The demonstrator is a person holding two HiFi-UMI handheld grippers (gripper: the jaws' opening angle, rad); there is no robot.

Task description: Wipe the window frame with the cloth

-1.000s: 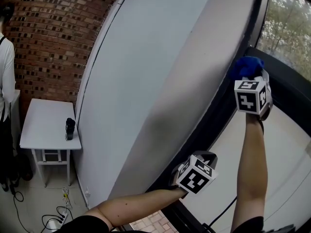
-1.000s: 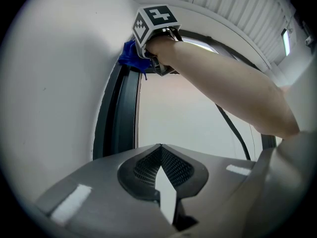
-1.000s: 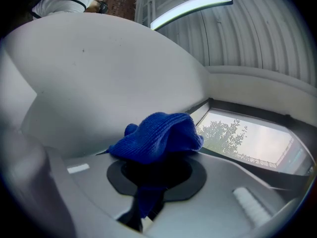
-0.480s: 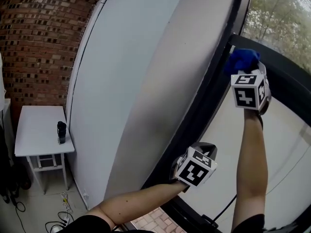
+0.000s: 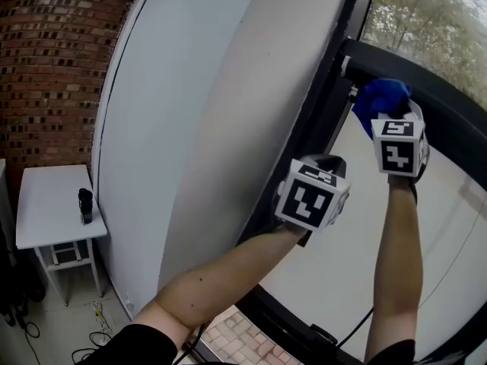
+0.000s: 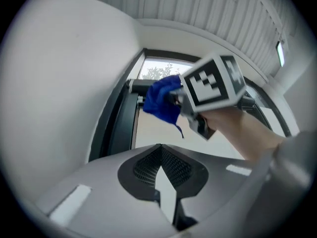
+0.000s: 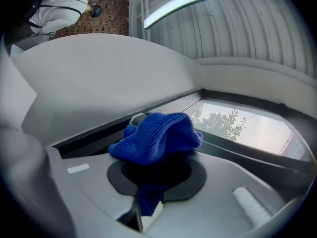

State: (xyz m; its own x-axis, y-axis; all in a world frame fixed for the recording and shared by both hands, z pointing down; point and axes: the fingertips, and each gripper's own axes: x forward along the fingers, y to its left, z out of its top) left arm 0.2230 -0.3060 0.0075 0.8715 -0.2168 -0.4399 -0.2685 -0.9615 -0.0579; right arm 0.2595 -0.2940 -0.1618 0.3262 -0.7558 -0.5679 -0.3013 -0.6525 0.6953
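A blue cloth [image 5: 379,96] is bunched in my right gripper [image 5: 397,119], which is shut on it high against the black window frame [image 5: 329,105]. In the right gripper view the blue cloth [image 7: 157,137] hides the fingertips of my right gripper [image 7: 154,166] and lies against the dark frame [image 7: 94,135]. My left gripper [image 5: 318,167] is raised beside the frame, lower and to the left of the right one. In its own view my left gripper [image 6: 161,146] is shut and holds nothing. That view looks at the cloth [image 6: 161,102] and the frame [image 6: 120,128].
A broad white wall panel [image 5: 190,112] runs left of the frame, with a brick wall [image 5: 46,67] beyond. A small white table [image 5: 46,215] carries a dark object [image 5: 85,204]; cables [image 5: 91,333] lie on the floor. A person in white [image 7: 54,6] stands behind.
My left gripper has risen up along the frame toward the right one. The right gripper stays shut on the cloth near the frame's upper part, shifted slightly.
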